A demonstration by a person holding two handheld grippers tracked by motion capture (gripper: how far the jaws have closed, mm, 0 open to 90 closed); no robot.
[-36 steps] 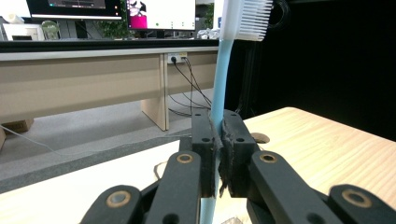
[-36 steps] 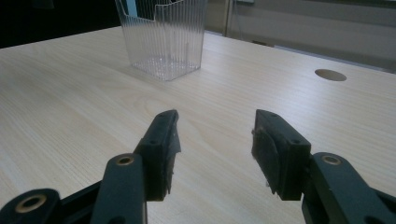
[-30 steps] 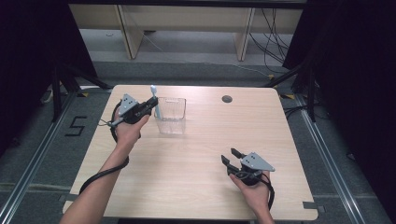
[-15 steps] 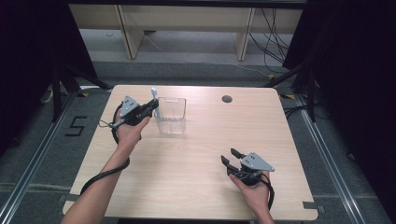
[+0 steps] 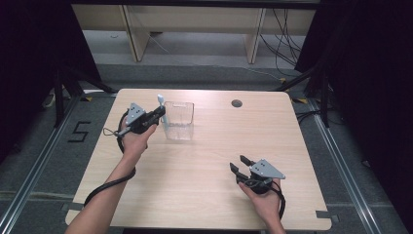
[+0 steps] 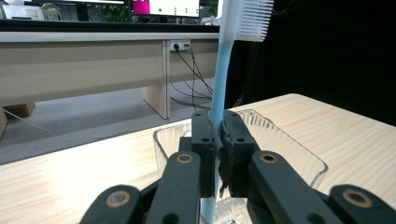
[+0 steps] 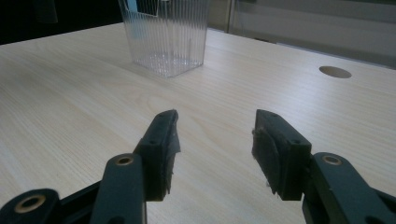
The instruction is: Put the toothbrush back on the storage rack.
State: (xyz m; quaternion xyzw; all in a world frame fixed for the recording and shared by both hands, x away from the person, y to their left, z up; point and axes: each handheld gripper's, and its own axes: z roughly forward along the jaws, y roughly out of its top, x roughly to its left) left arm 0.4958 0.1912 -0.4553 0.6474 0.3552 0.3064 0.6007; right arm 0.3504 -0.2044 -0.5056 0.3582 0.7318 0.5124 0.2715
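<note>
With the left claw (image 6: 217, 154) clamped on the upright toothbrush (image 6: 224, 79) apparently just over the clear cup's (image 5: 178, 120) near rim, and the right claw (image 7: 212, 154) open on the counter (image 5: 204, 161), we lower it vertically.

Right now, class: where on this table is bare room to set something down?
Bare table: between the clear cup and right gripper; around the cable hole. Crowded: left gripper, toothbrush, cup.

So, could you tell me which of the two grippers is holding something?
The left gripper: its jaws clamp a blue toothbrush beside the clear container; the right gripper is open and empty.
</note>
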